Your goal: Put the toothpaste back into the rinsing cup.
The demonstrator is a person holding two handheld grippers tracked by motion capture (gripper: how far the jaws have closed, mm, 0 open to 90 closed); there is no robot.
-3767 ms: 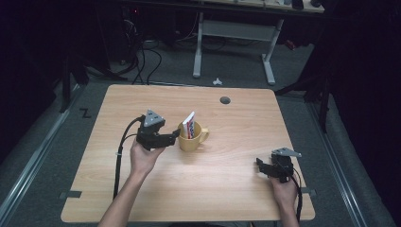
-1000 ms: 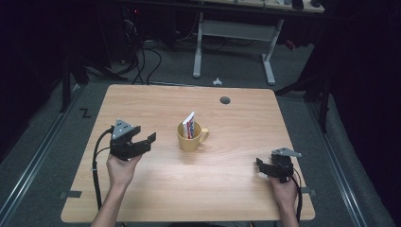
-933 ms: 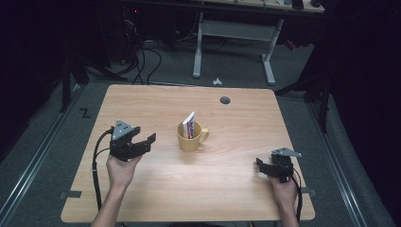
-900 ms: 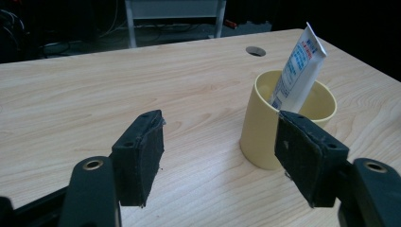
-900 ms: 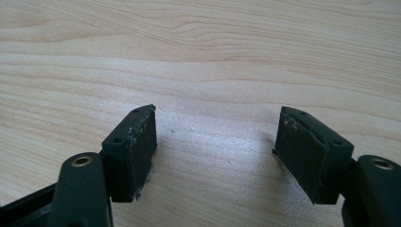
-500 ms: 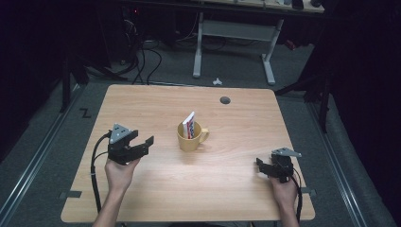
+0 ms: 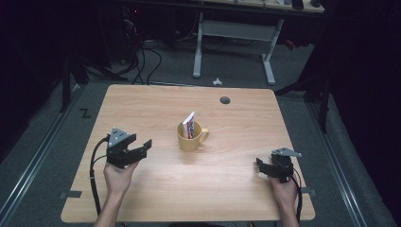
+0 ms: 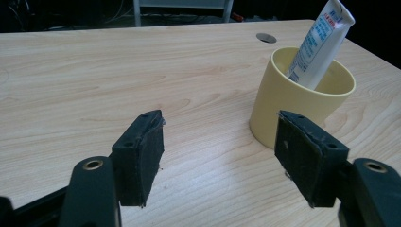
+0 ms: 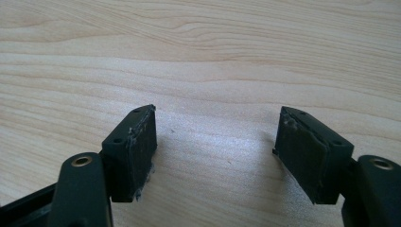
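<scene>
A yellow mug (image 7: 191, 136) stands near the middle of the wooden table (image 7: 142, 109), handle to the right. A white tube with red and blue print (image 7: 189, 124) leans inside it. In the left gripper view the mug (image 8: 298, 97) and the tube (image 8: 319, 40) sit ahead at the right. My left gripper (image 7: 143, 145) is open and empty, well left of the mug, pointing toward it. My left gripper (image 8: 220, 158) has bare wood between its jaws. My right gripper (image 7: 260, 165) rests open near the front right corner, and my right gripper (image 9: 215, 151) holds nothing.
A round cable hole (image 7: 225, 100) sits in the table's far side. Beyond the table stand a desk frame (image 7: 231, 33) and loose cables (image 7: 142, 52) on the floor. A rail (image 7: 33, 161) runs along the floor at the left.
My left gripper has drawn back from the mug to the left and toward the front edge, still open. The right gripper has stayed where it was.
</scene>
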